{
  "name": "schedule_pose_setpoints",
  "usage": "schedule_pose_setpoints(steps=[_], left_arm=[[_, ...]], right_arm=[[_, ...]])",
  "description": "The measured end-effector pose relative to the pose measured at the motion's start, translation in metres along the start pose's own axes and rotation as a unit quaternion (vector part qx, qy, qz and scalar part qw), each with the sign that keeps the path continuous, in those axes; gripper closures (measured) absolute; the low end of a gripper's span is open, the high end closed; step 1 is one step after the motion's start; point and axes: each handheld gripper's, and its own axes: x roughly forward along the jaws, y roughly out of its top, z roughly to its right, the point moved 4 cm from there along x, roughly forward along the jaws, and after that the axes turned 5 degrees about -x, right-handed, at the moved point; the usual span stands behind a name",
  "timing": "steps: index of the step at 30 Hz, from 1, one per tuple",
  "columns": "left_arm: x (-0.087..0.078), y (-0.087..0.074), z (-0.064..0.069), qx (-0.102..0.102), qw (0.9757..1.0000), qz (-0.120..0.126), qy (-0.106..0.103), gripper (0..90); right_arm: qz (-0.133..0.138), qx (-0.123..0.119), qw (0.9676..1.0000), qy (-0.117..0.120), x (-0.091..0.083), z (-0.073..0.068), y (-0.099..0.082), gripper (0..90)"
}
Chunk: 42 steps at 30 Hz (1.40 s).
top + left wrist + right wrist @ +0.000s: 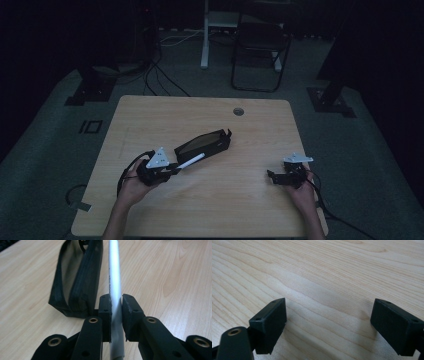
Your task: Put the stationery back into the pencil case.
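A black zipped pouch [203,144] lies open near the middle of the wooden table [150,115], its mouth facing up. My left gripper [172,169] is shut on a white pen [191,161], whose free end points toward the pouch and lies beside its near edge. In the left gripper view the pen [115,277] runs straight out between the two pads, with the pouch [77,282] just to its left. My right gripper [272,176] rests low over the table at the right, jaws wide apart with only bare wood [327,290] between them.
A round cable hole [238,111] sits near the table's far edge. Beyond the table stand a dark folding chair [260,45] and a white post [205,35], with cables on the grey floor. Dark stands flank both far corners.
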Motion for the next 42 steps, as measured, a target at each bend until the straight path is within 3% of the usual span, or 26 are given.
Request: schedule_pose_setpoints(steps=[11, 22, 42], left_arm=[[-0.008, 0.010, -0.006, 0.000, 0.9997, 0.017, 0.017, 79.0], [-0.010, 0.017, -0.012, -0.003, 0.9993, 0.018, 0.032, 79.0], [-0.012, 0.027, -0.017, -0.006, 0.9989, 0.023, 0.040, 79.0]], right_arm=[[0.000, 0.000, 1.0000, 0.000, 0.000, 0.000, 0.000, 13.2], [0.001, -0.001, 1.0000, 0.001, 0.000, -0.001, 0.000, 13.2], [0.000, -0.004, 1.0000, 0.006, -0.003, -0.005, -0.003, 13.0]])
